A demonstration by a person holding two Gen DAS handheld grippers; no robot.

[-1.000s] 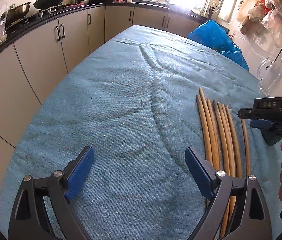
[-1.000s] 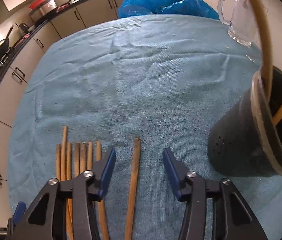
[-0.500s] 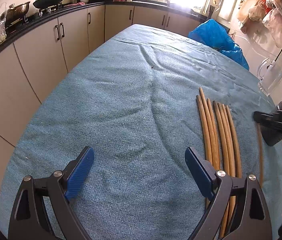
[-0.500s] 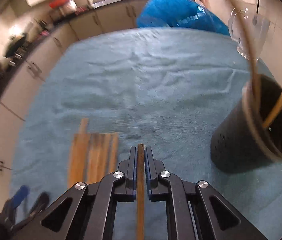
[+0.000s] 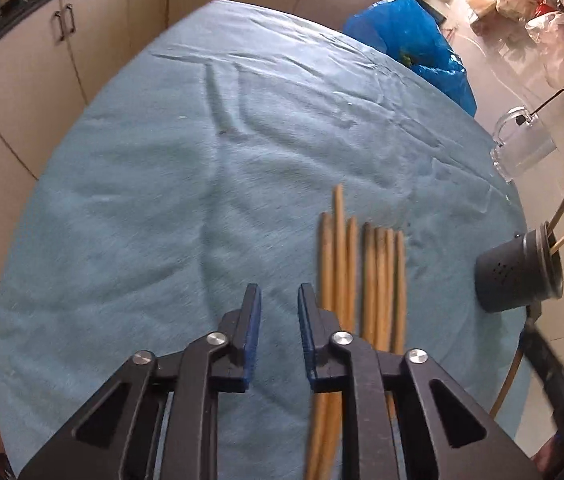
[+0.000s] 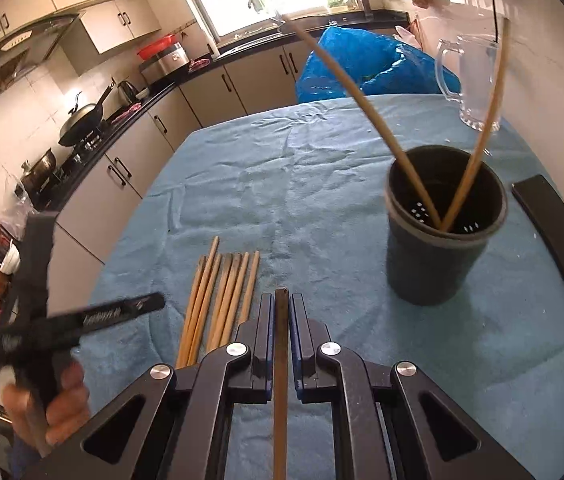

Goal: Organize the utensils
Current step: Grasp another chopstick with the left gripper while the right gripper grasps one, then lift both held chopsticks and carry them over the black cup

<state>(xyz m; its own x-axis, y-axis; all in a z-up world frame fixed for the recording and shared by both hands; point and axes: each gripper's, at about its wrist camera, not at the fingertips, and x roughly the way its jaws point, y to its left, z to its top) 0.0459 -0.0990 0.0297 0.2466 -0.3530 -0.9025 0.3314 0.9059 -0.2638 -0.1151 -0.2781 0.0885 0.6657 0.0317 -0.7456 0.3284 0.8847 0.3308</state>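
Several wooden chopsticks (image 5: 365, 272) lie side by side on the blue cloth; they also show in the right wrist view (image 6: 222, 300). A dark perforated holder (image 6: 441, 236) stands upright with two chopsticks leaning in it; it also shows in the left wrist view (image 5: 521, 276). My right gripper (image 6: 281, 312) is shut on one chopstick (image 6: 280, 380), lifted above the cloth, left of the holder. My left gripper (image 5: 278, 300) is narrowly open and empty, just left of the row of chopsticks.
A glass pitcher (image 6: 469, 80) stands at the table's far right. A blue plastic bag (image 6: 361, 64) sits beyond the far edge. A flat black object (image 6: 553, 232) lies right of the holder. Kitchen cabinets and a stove (image 6: 82, 128) run along the left.
My right gripper closed on the single chopstick and lifted it off the cloth. My left gripper's jaws narrowed from wide open and it moved toward the row of chopsticks.
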